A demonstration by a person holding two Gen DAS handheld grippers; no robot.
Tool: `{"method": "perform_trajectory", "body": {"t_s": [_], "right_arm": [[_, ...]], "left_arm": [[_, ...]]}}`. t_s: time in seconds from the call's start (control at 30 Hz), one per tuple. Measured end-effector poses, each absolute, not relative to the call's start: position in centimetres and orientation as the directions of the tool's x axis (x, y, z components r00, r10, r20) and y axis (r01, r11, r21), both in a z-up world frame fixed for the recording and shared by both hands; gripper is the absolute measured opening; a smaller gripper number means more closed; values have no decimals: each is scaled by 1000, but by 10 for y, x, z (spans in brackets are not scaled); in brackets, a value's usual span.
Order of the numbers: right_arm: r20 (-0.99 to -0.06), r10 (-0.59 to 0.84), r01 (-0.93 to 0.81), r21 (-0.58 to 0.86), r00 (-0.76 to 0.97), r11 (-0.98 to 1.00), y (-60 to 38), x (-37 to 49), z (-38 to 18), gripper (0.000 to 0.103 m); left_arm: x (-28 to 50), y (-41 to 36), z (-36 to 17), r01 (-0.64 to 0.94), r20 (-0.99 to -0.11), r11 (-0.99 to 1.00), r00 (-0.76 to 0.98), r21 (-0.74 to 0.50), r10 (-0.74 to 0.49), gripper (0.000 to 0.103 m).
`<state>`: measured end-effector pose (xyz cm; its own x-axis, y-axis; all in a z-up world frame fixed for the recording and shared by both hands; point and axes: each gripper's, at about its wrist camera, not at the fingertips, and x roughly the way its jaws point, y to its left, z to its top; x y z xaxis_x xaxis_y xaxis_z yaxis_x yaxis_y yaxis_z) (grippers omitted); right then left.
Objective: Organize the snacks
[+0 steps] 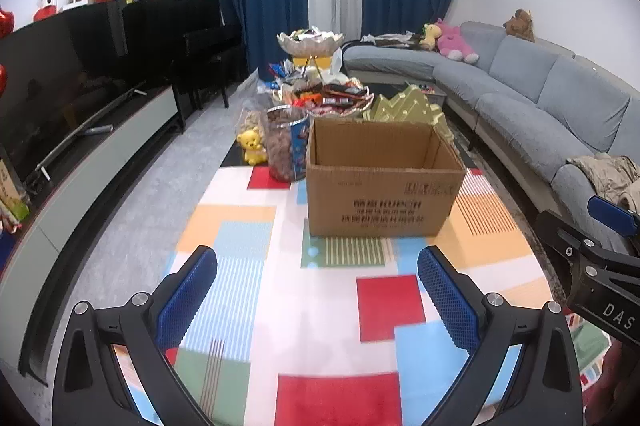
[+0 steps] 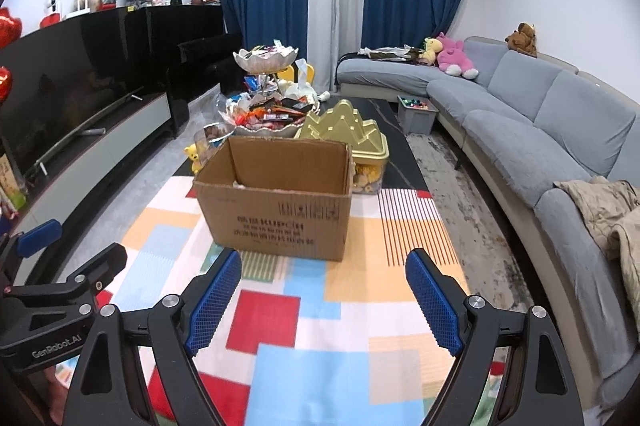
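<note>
An open brown cardboard box stands on the coloured tablecloth; it also shows in the right wrist view. Behind it a two-tier scalloped dish holds a heap of wrapped snacks. A clear jar of brown snacks stands left of the box. A gold mountain-shaped tin stands behind the box on the right. My left gripper is open and empty, short of the box. My right gripper is open and empty, also short of the box.
A yellow bear figure sits by the jar. A grey sofa runs along the right with plush toys. A grey bin sits at the table's far right. A television and low cabinet line the left.
</note>
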<state>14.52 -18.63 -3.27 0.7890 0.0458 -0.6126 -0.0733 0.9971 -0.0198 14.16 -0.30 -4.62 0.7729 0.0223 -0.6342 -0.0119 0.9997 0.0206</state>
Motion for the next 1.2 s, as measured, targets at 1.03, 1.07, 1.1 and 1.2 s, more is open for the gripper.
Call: {"method": "perform_trajectory", "body": {"t_s": [1.03, 1.07, 1.1, 1.2], "right_arm": [[-652, 57, -76, -1, 756, 997, -193, 41, -39, 85], [-650, 57, -74, 1, 758, 997, -194, 39, -38, 85], [-650, 58, -73, 3, 758, 997, -195, 38, -39, 85], [-648, 58, -73, 3, 760, 997, -195, 37, -38, 85]], "left_arm": [[30, 10, -60, -106, -656, 994, 751, -11, 73, 102], [28, 9, -59, -104, -652, 995, 754, -10, 73, 102], [27, 9, -58, -103, -650, 995, 756, -8, 73, 102], [24, 8, -56, -104, -644, 994, 761, -9, 74, 102]]}}
